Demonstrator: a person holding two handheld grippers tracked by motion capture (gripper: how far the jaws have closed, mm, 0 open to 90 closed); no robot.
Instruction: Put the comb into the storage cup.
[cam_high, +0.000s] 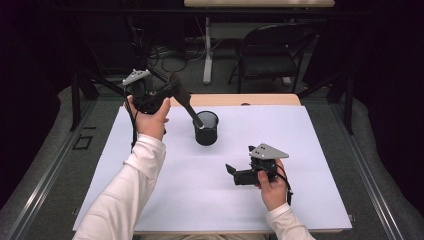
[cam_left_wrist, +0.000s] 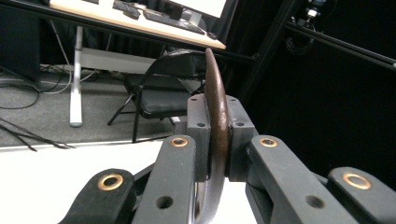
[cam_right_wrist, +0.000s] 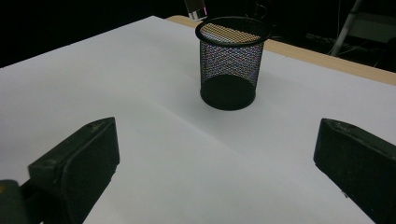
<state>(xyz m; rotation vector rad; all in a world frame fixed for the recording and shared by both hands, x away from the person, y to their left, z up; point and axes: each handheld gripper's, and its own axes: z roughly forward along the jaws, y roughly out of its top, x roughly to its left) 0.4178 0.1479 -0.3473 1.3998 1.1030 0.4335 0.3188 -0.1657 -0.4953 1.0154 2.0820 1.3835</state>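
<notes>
Left gripper (cam_high: 170, 92) clenched on spatula (cam_high: 186, 102) blade, handle tip poised over cup (cam_high: 206, 128) rim, near table (cam_high: 310, 200) far edge. Lower handle straight in, avoid tipping cup, then release. Right gripper (cam_high: 231, 170) released, idle near front edge.

L claw (cam_high: 172, 90) clamped, R claw (cam_high: 231, 170) agape
</notes>
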